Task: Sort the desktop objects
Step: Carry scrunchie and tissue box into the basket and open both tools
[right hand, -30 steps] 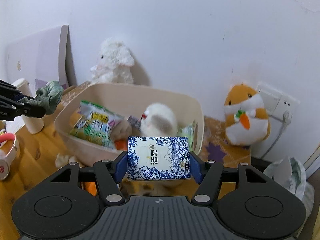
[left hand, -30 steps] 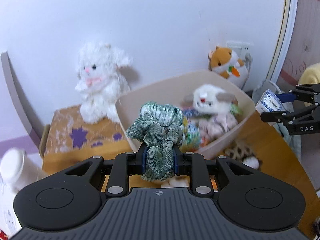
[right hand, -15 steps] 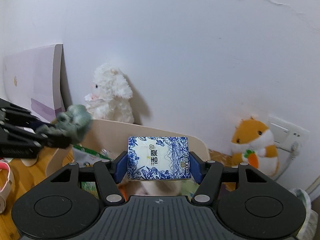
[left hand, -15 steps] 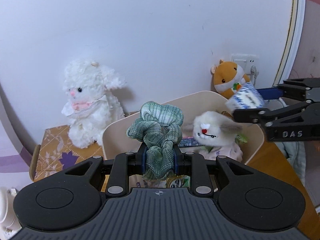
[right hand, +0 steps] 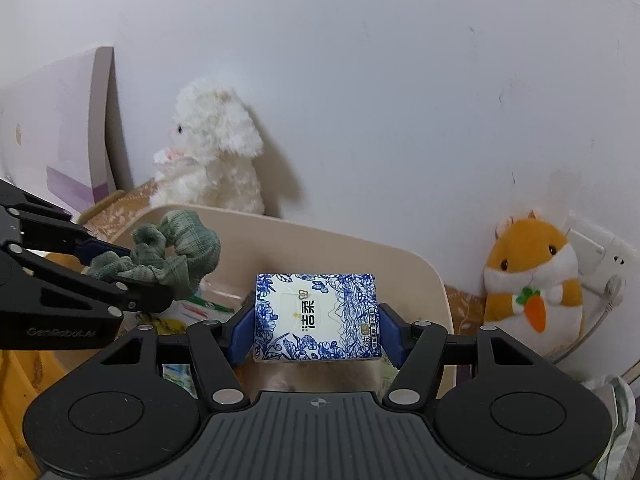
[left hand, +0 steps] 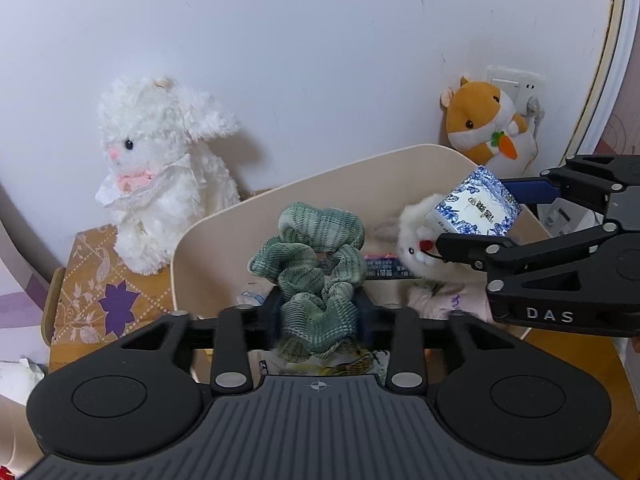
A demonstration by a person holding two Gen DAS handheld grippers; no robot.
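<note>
Left wrist view: the left gripper (left hand: 318, 316) hangs over a cream bin (left hand: 320, 184), its jaws opening with a green scrunchie (left hand: 316, 268) between them. The pads look to have just let go, though the cloth still sits bunched in the gap.

To the right, the right gripper (left hand: 480, 216) reaches over the same bin with a blue and white tissue pack (left hand: 476, 208), just above a small white plush (left hand: 420, 240) that lies inside among snack packets.

Right wrist view: the tissue pack (right hand: 316, 316) sits between the blue pads (right hand: 390, 332). These jaws are opening too; the pads still look to touch the pack's ends. Both things are over the bin, not yet in it.

Outside the bin, a white rabbit (left hand: 160, 172) sits on a patterned box (left hand: 100, 280), and an orange hamster (left hand: 486, 128) stands by a wall socket.

What could go wrong, as a judgement:
- The scrunchie may snag on a pad and stay hanging, since soft cloth clings.
- The pack hangs close to the bin's right wall, so it may tip off the plush's rounded head and land on the rim or outside.
- The two grippers are close together and could knock each other on the way out.
</note>
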